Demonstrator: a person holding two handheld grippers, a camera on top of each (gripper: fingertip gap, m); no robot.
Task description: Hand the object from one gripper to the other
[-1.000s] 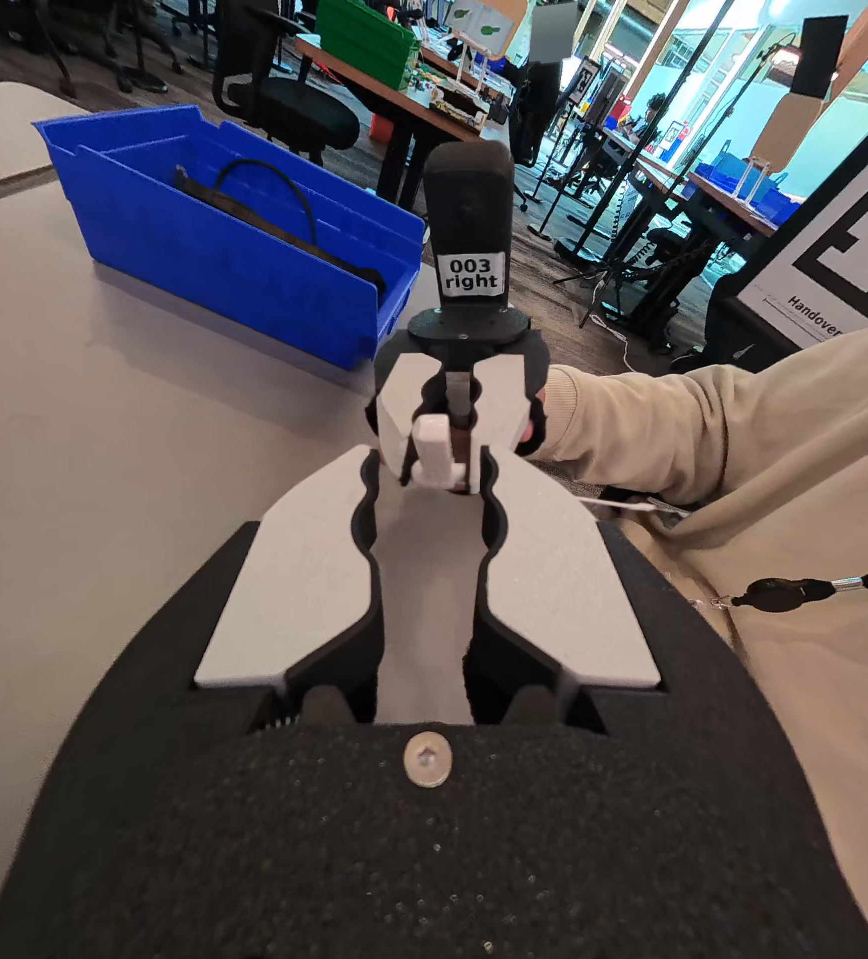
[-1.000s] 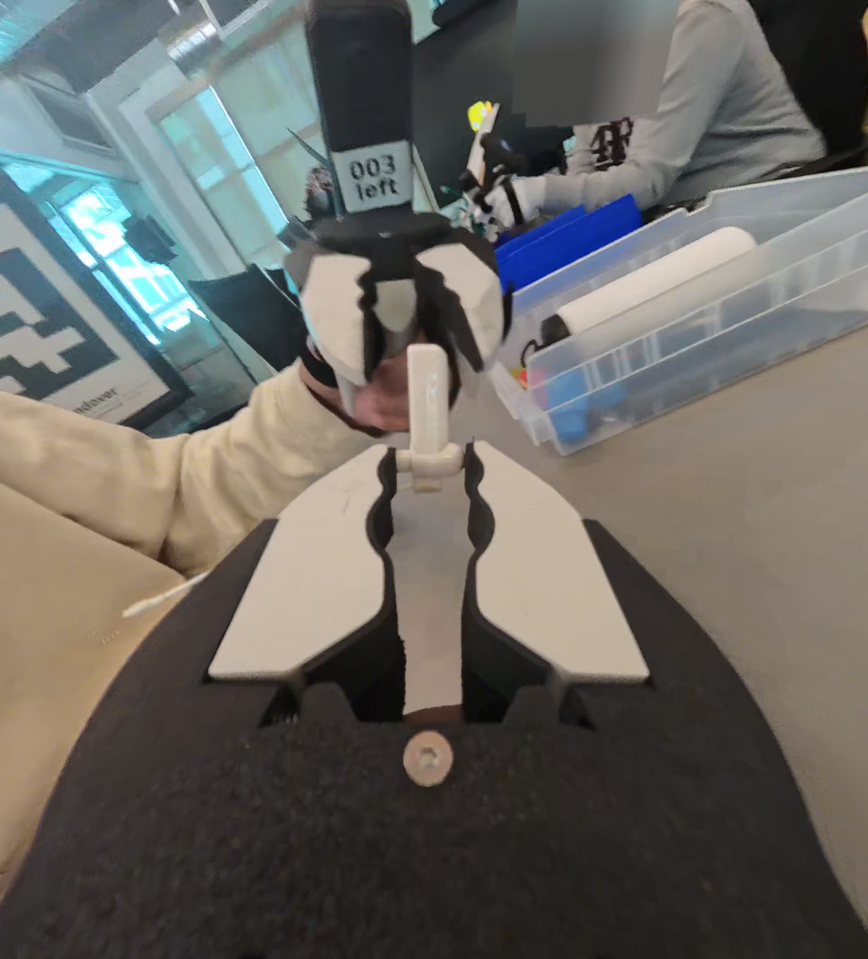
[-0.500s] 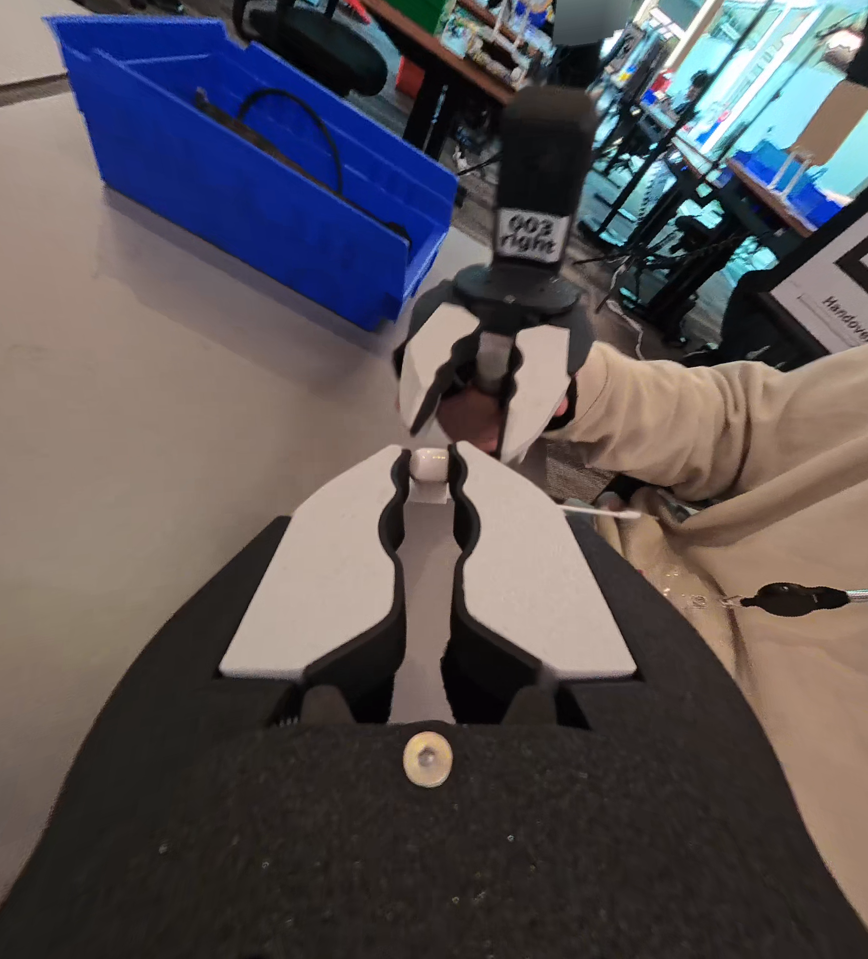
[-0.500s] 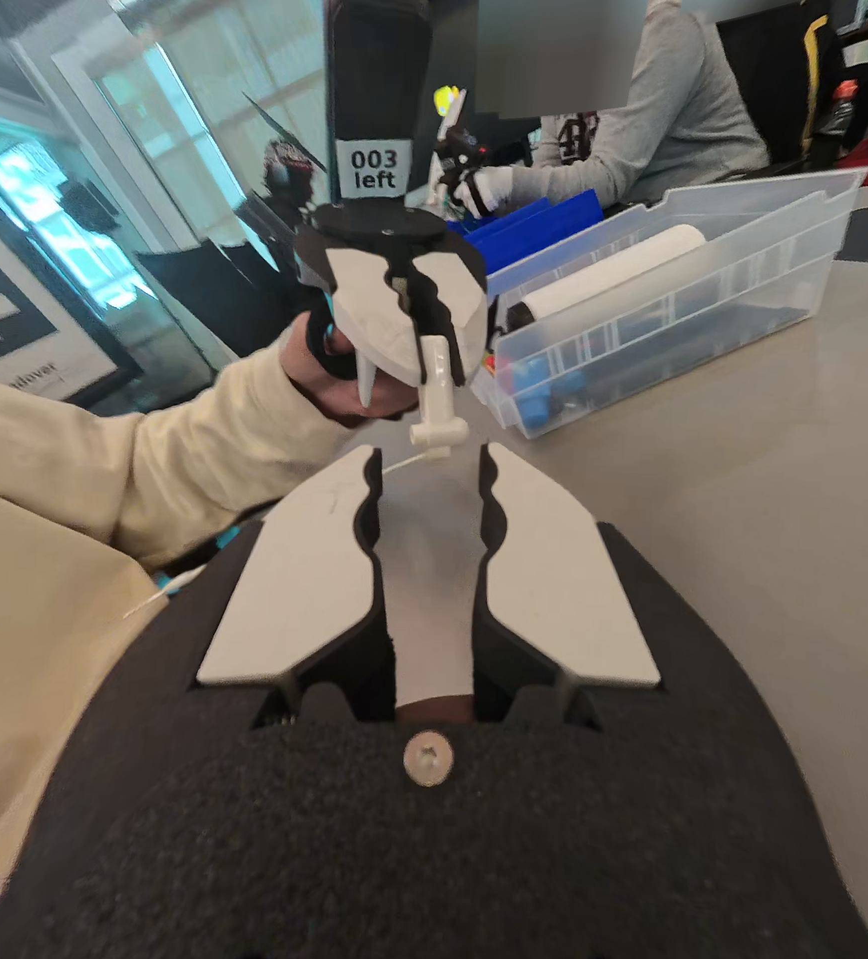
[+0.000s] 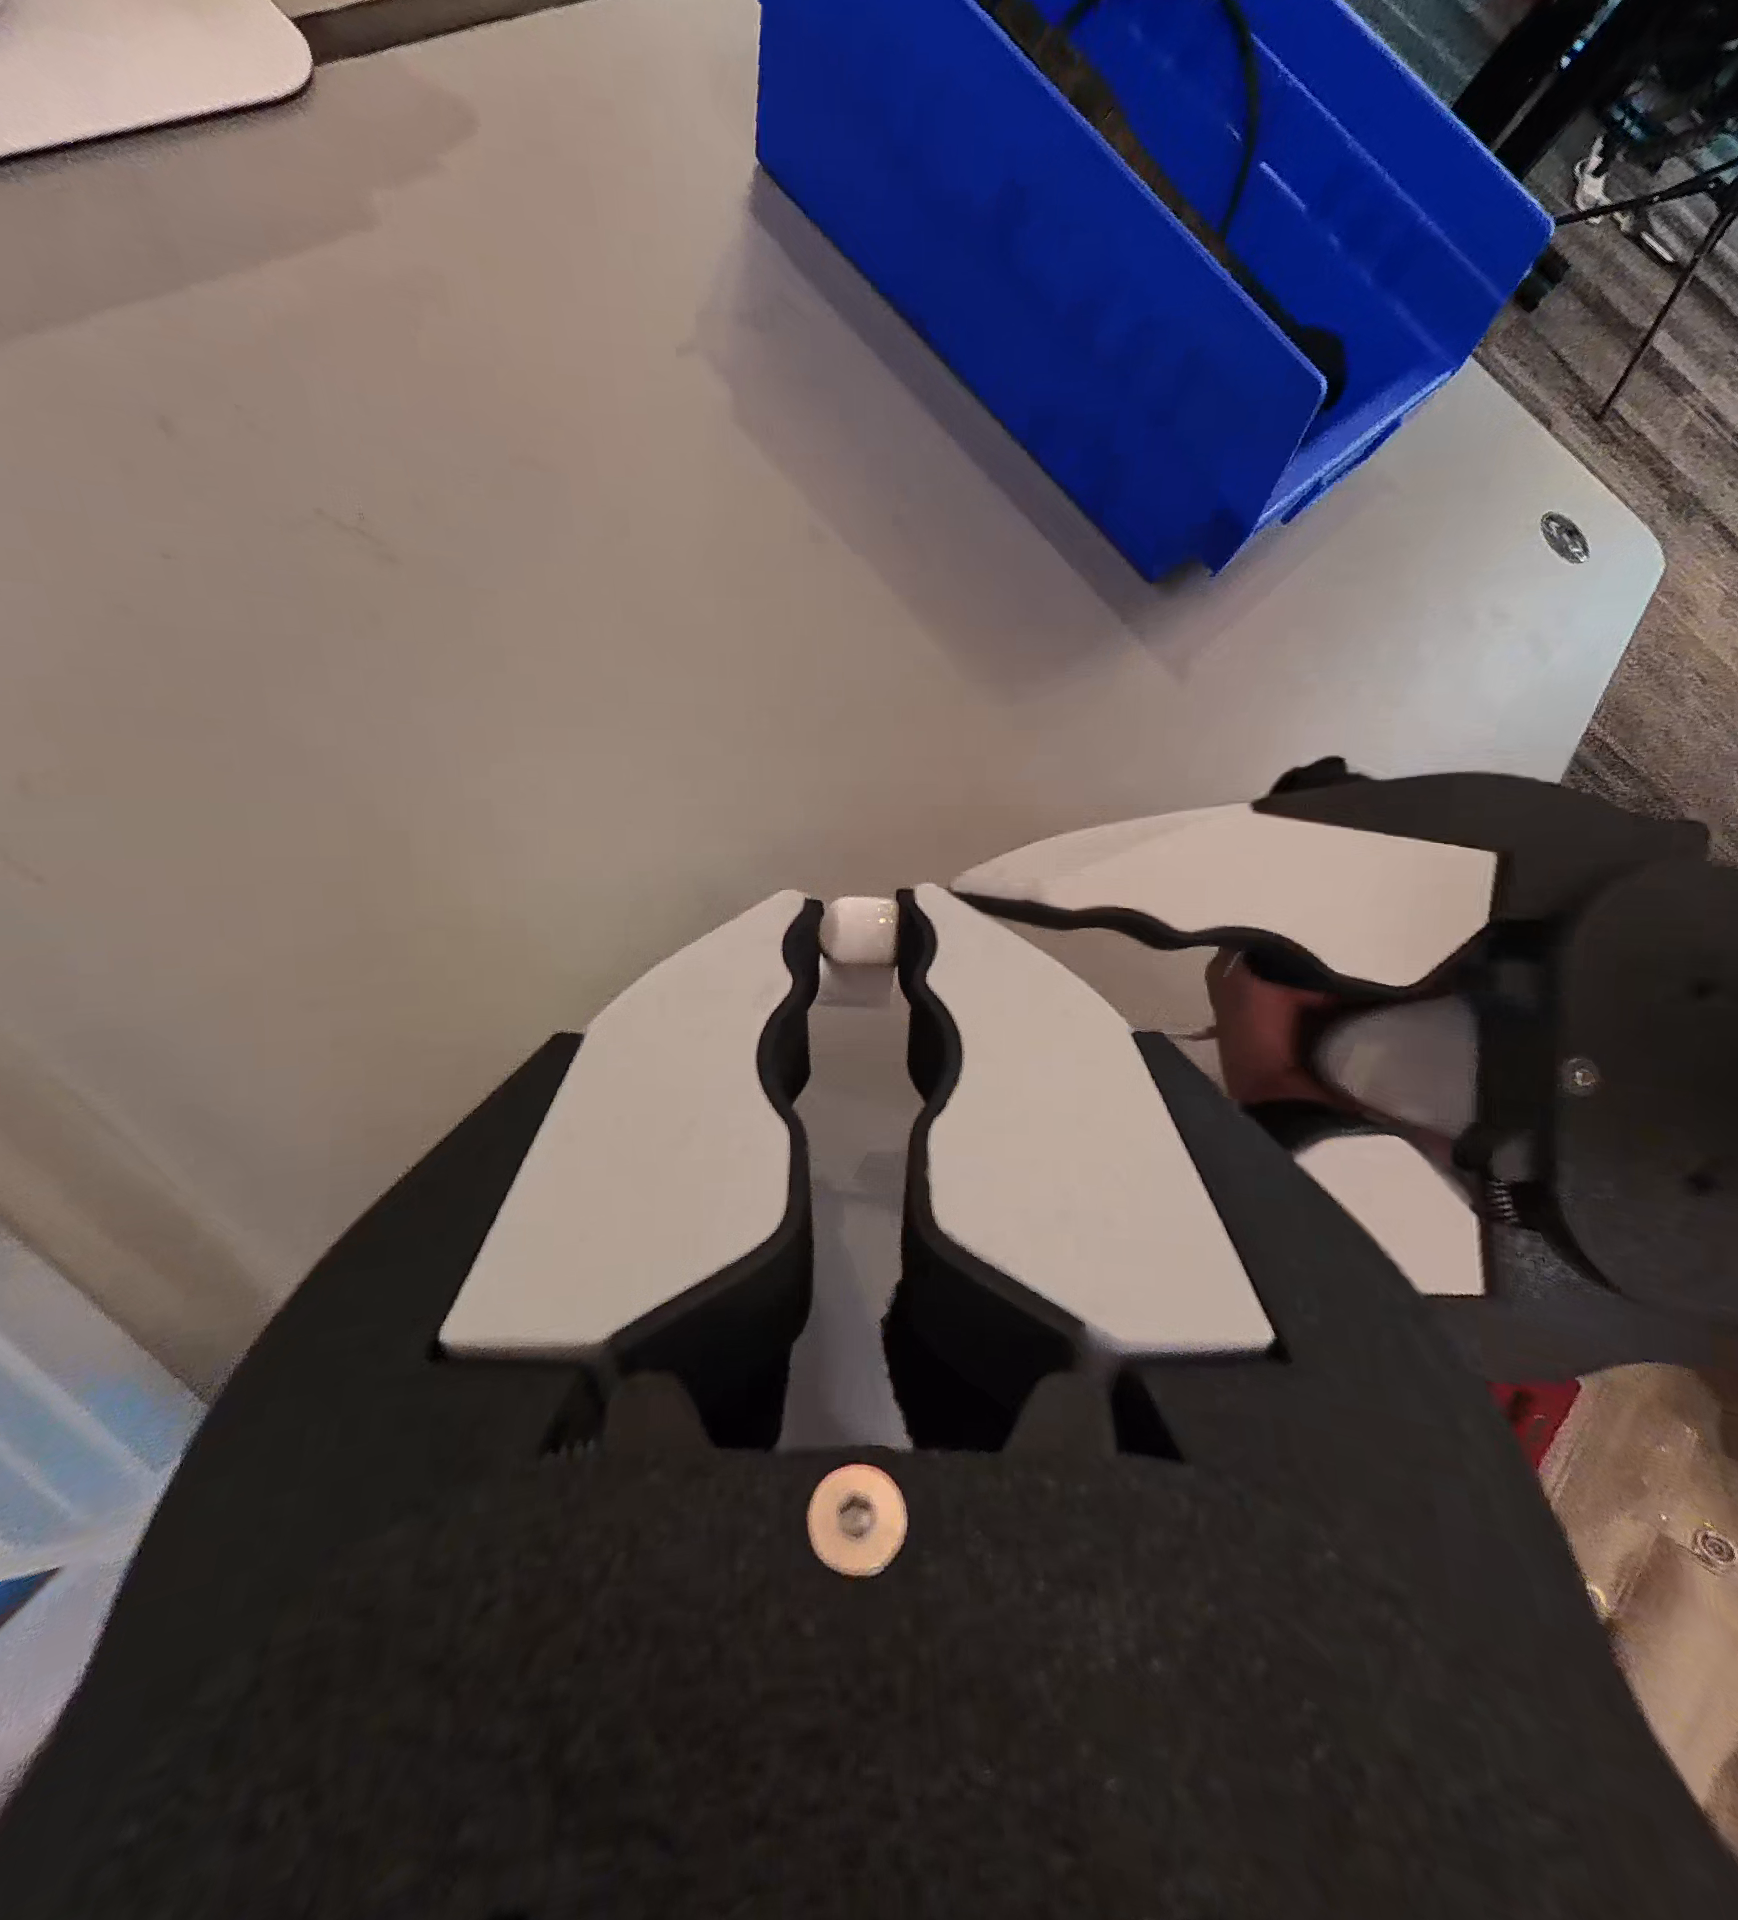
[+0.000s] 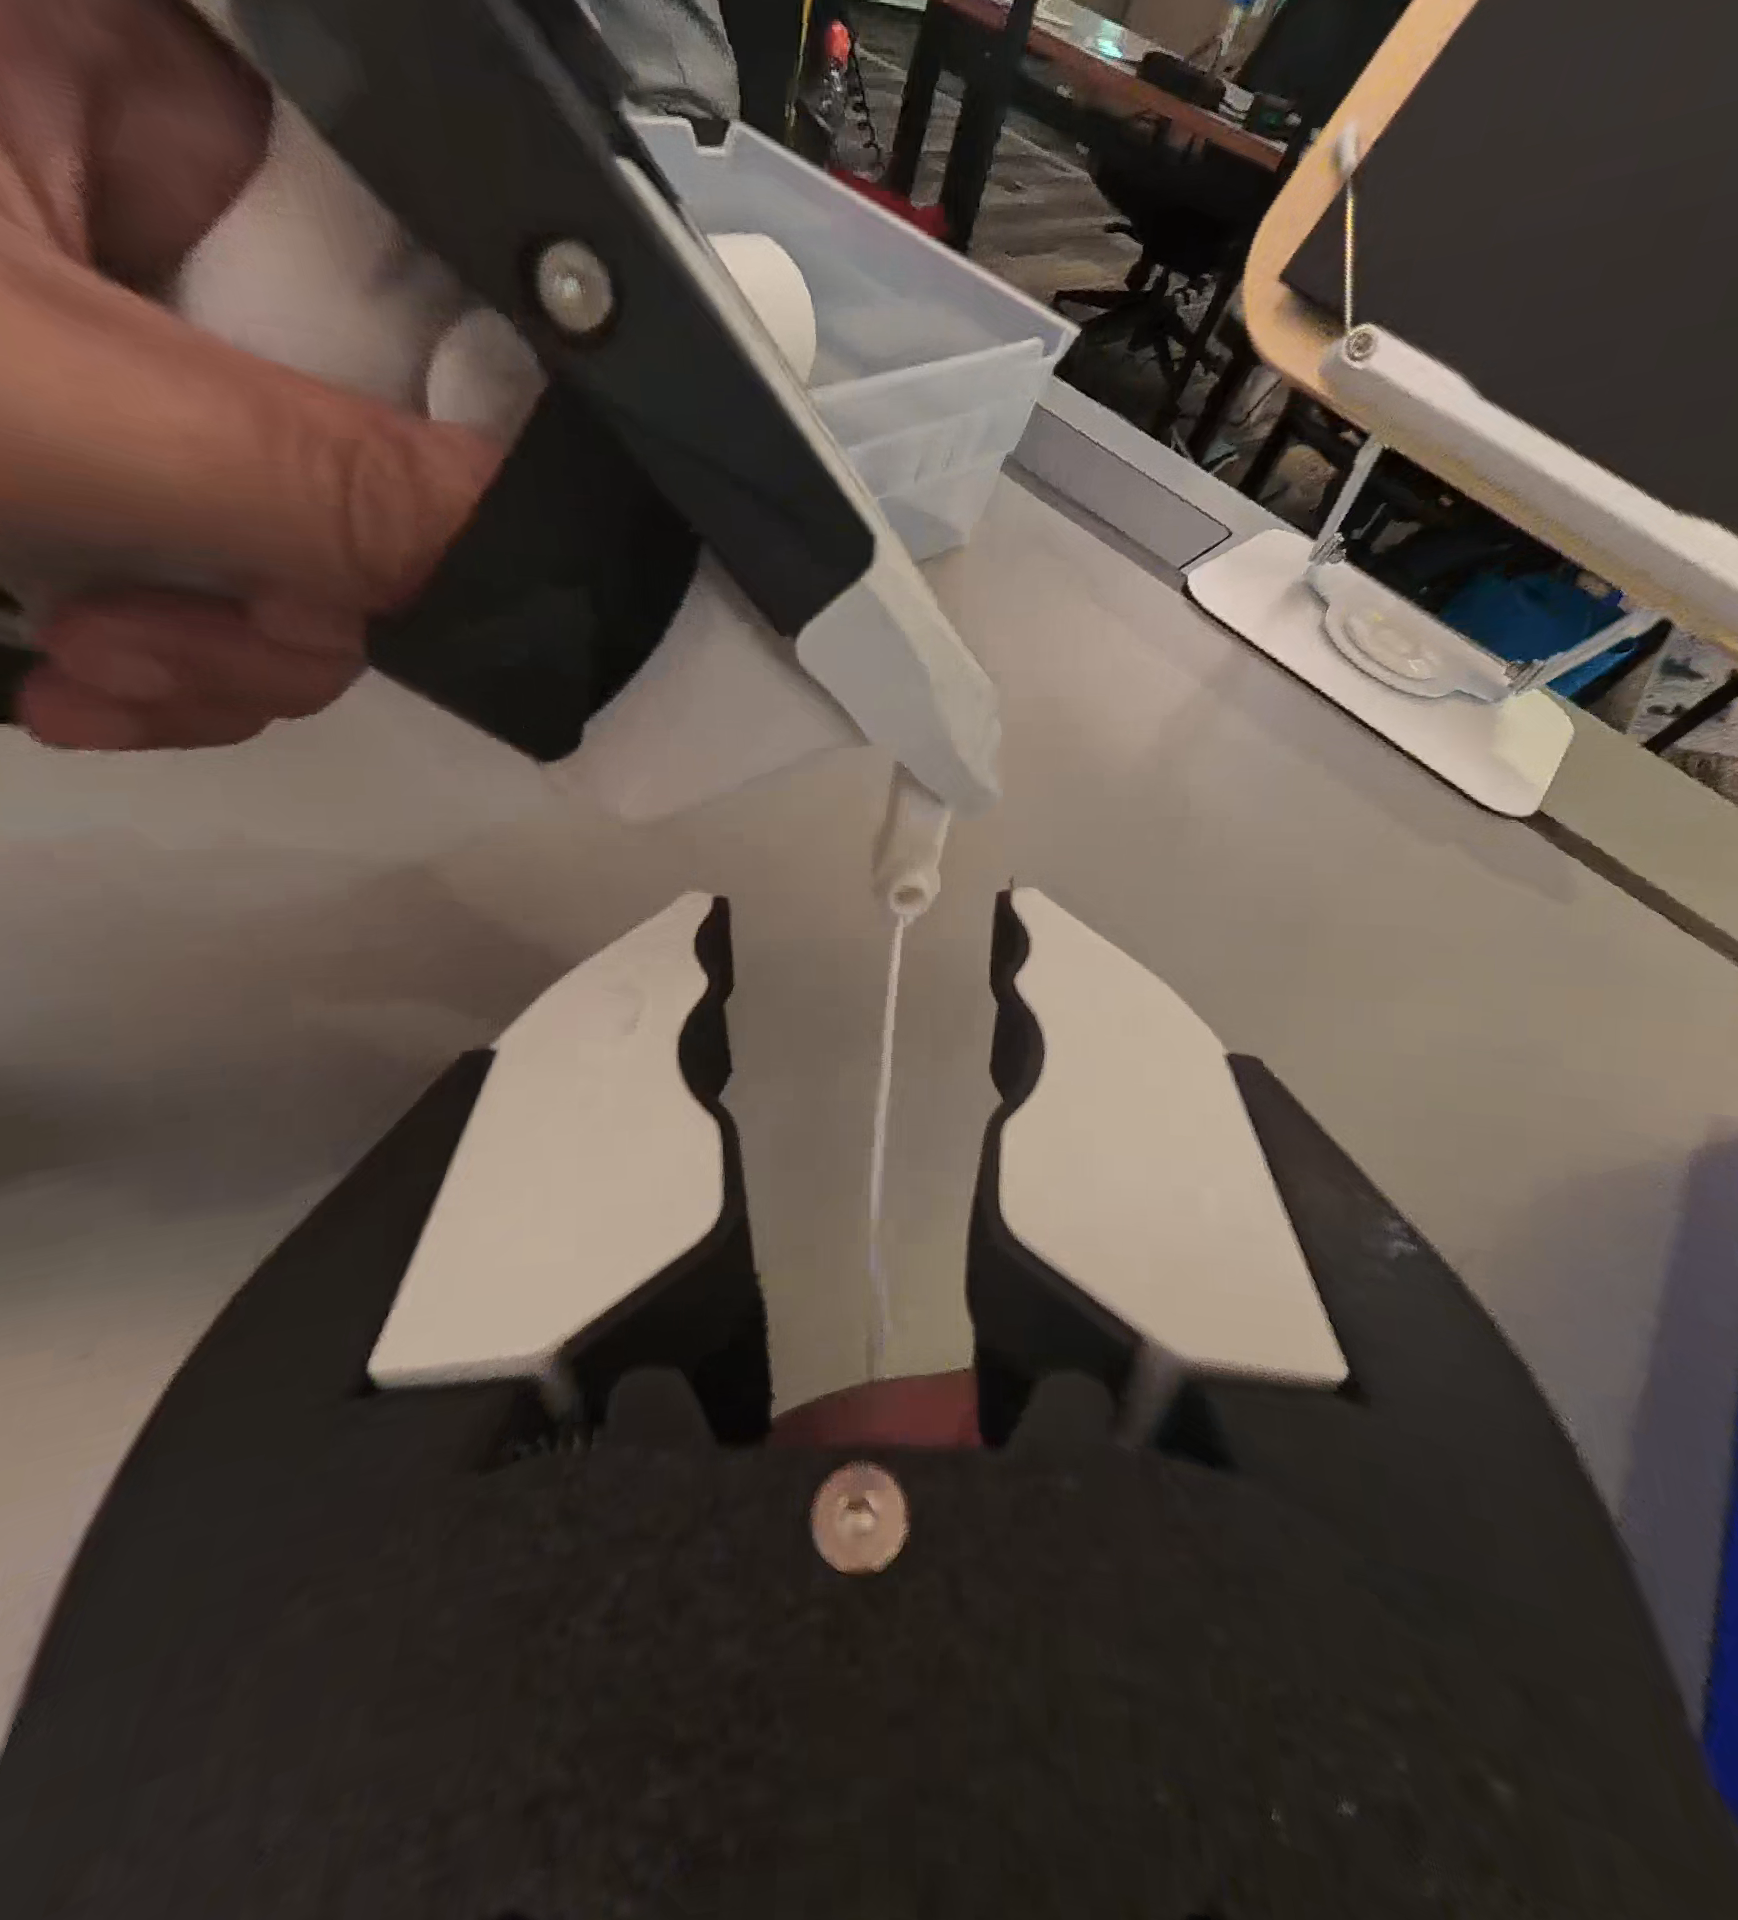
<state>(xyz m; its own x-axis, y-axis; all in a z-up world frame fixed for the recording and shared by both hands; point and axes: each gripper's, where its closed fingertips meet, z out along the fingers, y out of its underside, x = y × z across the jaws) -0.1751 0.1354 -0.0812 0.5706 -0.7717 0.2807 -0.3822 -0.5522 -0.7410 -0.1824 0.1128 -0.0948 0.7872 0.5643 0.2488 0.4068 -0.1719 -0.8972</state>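
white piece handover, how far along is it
Done: the white piece is clamped at the tips of the left gripper, and the right gripper is open with nothing in it, so the transfer looks made. In hand: both grippers hang above the grey table, close together. Left: perhaps only drawing them apart; no set-down spot shows.

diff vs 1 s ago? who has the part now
The small white part has changed claws: the right claw let go and now stands open, empty and drawn back; the left claw is shut on it at its tips. Both claws have swung down from facing each other toward the grey table. A thin white thread hangs from the part. The blue bin stays put.
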